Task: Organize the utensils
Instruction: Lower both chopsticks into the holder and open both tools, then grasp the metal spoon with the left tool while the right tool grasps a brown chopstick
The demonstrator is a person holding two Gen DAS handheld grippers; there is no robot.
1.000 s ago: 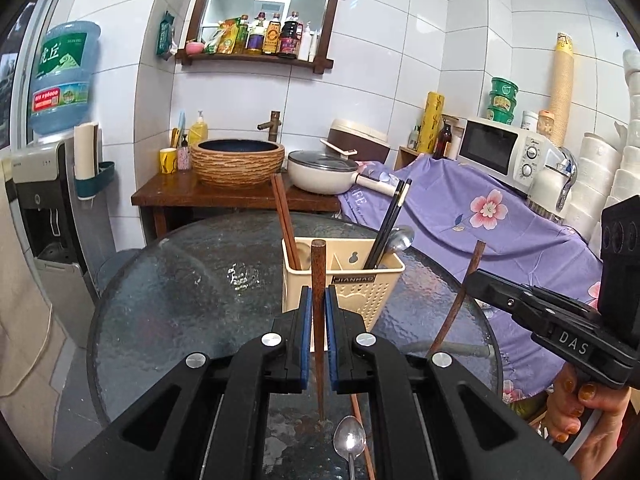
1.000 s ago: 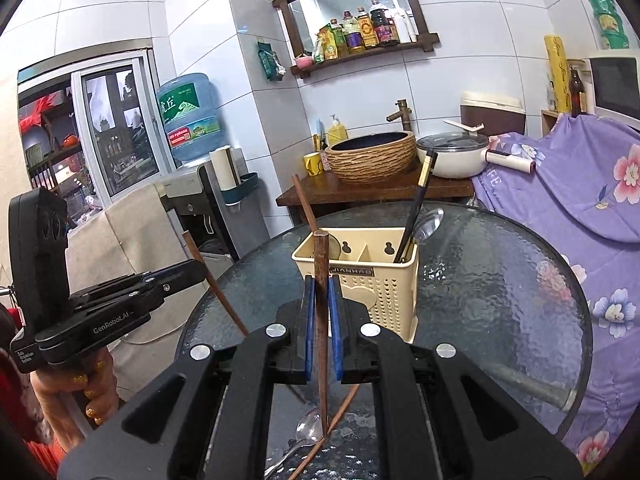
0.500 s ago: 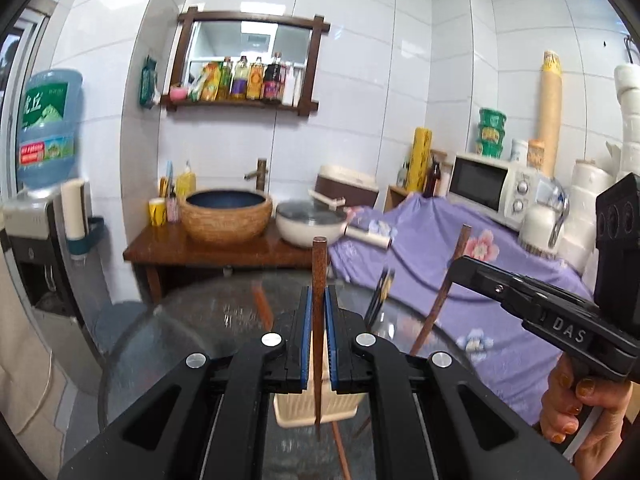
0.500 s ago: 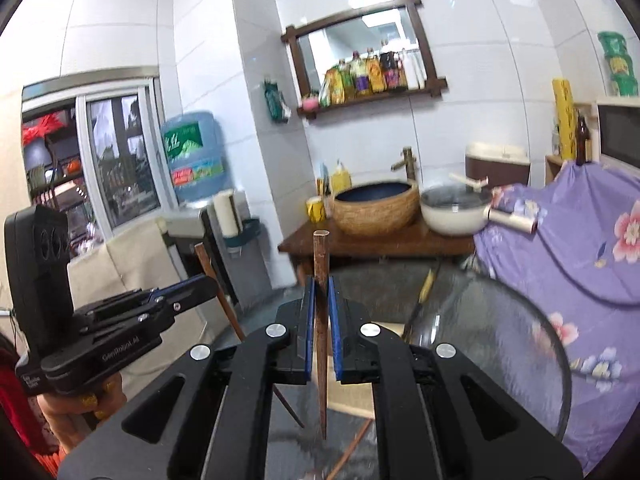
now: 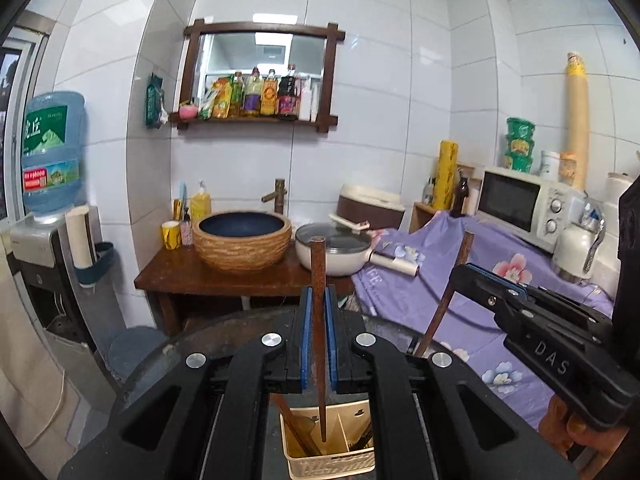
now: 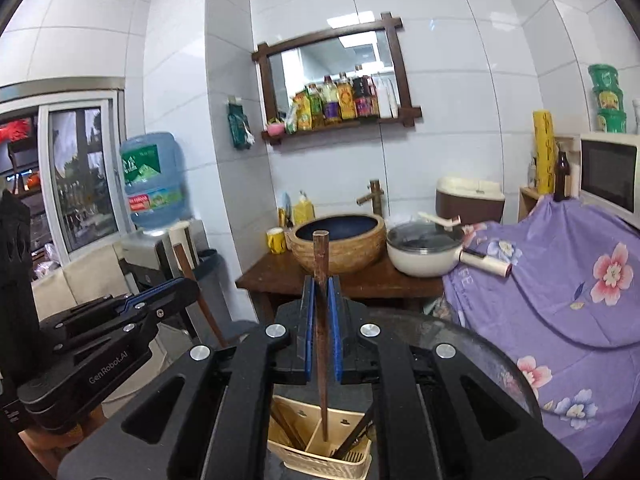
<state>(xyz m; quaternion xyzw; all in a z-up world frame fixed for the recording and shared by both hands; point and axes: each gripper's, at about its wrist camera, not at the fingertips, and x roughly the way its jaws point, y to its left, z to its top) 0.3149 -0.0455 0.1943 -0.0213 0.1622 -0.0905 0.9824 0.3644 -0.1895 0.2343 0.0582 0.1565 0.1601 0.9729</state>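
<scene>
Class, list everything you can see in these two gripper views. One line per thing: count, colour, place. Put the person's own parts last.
chopstick: two, brown wood, one upright in each gripper
utensil holder: one, cream, on the table below the grippers, dark utensils inside
table: one, round dark glass, under the holder
basin: one, tan outside and blue inside, on the wooden counter
pan: one, white with glass lid, right of the basin
microwave: one, white, far right
cloth: one, purple with flowers, draped at right
water bottle: one, blue, at left on a dispenser
shelf: one, dark wood, on the wall, holding bottles
left gripper: black, shut on a chopstick
right gripper: black, shut on a chopstick
</scene>
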